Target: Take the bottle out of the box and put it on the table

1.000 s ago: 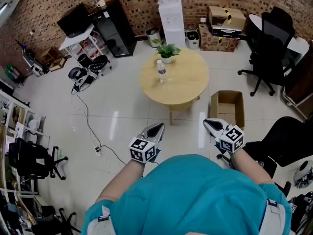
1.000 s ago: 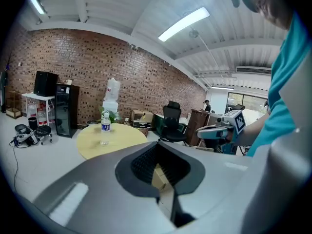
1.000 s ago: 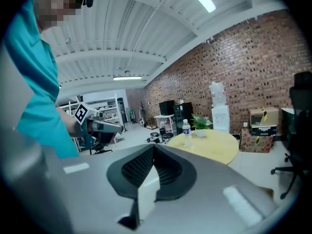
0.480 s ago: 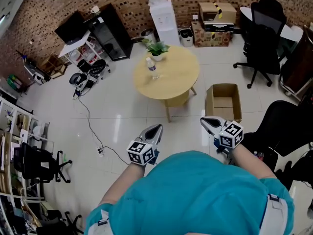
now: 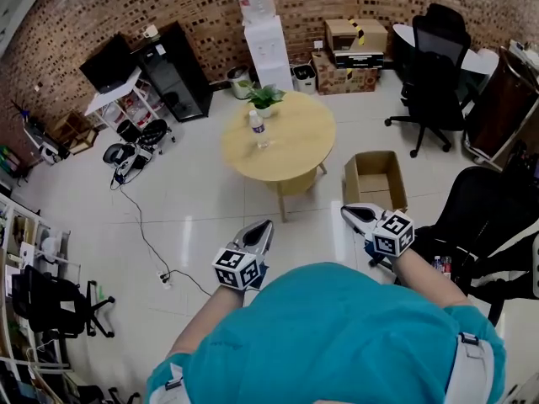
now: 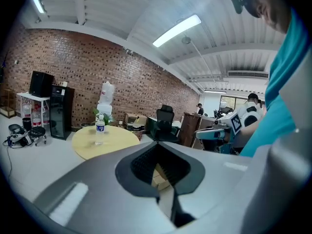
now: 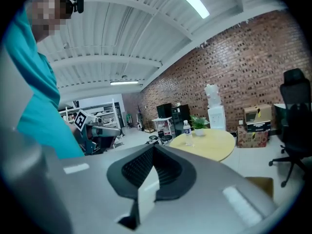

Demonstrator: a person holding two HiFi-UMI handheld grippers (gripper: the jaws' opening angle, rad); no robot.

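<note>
A brick wall [image 5: 101, 7] runs round the back, and the floor [image 5: 194, 217] is glossy white tile with a black cable [image 5: 139, 224] trailing across it. Against the wall stand a water dispenser [image 5: 268, 40], a black cabinet [image 5: 181, 70] and stacked cartons [image 5: 349, 45]. A black office chair [image 5: 431, 61] sits to the right. Overhead, a strip light [image 6: 176, 30] glows on the white ceiling [image 6: 112, 9].

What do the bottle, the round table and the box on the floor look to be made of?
Bottle: probably clear plastic; see-through body, white cap, a label band. 
Table: wood or wood-look laminate; smooth, even pale yellow top, so the look leaves it open. 
Box: plain brown cardboard, matte, with its flaps open.
</note>
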